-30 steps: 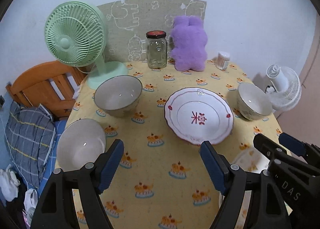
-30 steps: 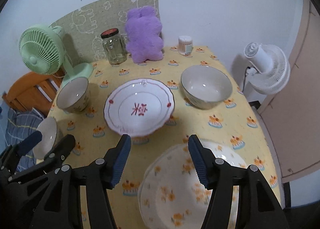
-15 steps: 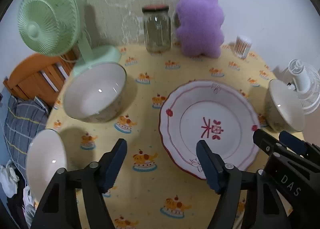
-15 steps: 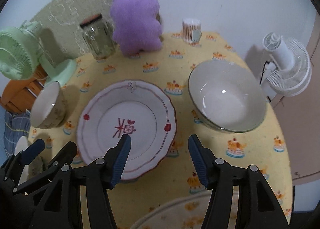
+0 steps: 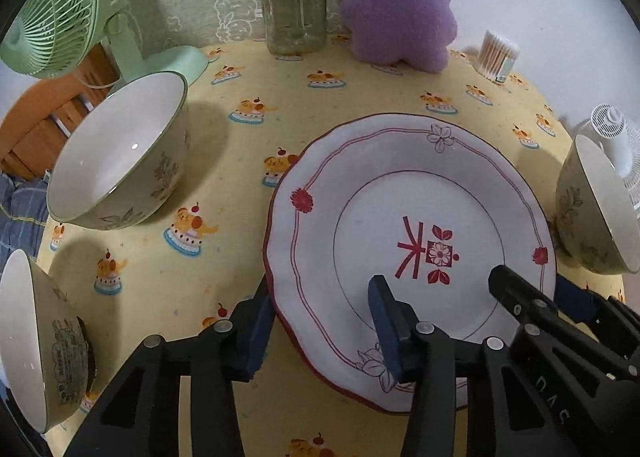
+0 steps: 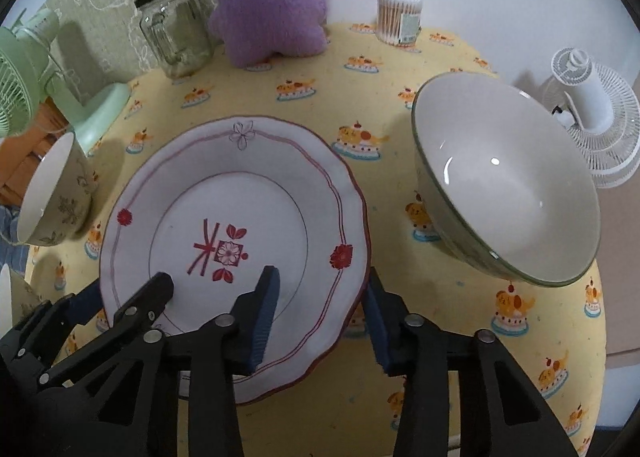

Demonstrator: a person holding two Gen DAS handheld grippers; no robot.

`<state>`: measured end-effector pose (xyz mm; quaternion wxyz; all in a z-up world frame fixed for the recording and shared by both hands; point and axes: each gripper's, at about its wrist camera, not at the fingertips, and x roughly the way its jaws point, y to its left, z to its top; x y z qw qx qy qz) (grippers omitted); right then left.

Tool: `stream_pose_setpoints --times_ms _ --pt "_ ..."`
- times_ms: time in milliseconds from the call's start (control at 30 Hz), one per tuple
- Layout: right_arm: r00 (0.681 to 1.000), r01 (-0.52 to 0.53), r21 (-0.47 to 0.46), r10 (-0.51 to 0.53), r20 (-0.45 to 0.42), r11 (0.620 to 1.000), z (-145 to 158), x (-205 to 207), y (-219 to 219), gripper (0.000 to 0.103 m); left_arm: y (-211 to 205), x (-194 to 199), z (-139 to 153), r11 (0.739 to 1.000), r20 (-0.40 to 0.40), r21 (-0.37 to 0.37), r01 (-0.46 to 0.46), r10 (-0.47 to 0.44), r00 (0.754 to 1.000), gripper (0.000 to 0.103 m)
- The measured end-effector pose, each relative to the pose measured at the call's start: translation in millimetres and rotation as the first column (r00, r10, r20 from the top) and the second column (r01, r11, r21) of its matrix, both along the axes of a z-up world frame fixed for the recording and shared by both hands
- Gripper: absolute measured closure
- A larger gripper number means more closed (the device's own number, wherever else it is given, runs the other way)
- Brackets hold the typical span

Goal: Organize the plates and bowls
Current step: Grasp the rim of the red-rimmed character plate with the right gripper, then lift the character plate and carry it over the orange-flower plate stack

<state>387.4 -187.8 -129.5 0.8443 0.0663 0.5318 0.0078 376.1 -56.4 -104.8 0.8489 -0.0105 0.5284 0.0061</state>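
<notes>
The left tool point(image 5: 322, 331) and right tool point(image 6: 320, 315) have dropped from above the table onto the red-trimmed plate point(image 5: 408, 225), each straddling its near rim, left at about seven o'clock, right at about five. Both sets of jaws are closing, rim between them, pads not visibly pressing yet. The plate lies mid-table on the yellow cloth point(image 5: 248, 161), a bowl point(image 5: 120, 153) at nine o'clock, another bowl point(image 6: 504, 181) at three. A two-tool lift looks imminent.

left tool point(image 5: 322, 331): black frame | blue pads | silver screws | lettering unclear
</notes>
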Motion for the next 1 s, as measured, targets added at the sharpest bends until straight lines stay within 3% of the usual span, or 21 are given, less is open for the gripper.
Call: stream_pose_setpoints --times_ms 300,667,1000 --pt "1.0 -0.012 0.007 0.012 -0.009 1.0 3 -11 8 0.059 7 -10 2 1.0 -0.009 0.016 0.005 -0.005 1.0 0.059" --pt "0.996 -0.081 0.026 0.081 -0.023 0.996 12 -56 47 0.058 44 -70 12 0.998 -0.041 0.032 -0.051 0.052 0.998 0.059" --pt "0.991 -0.126 0.026 0.127 -0.039 0.992 14 -91 81 0.057 74 -119 11 0.993 -0.084 -0.002 -0.116 0.115 0.99 0.059"
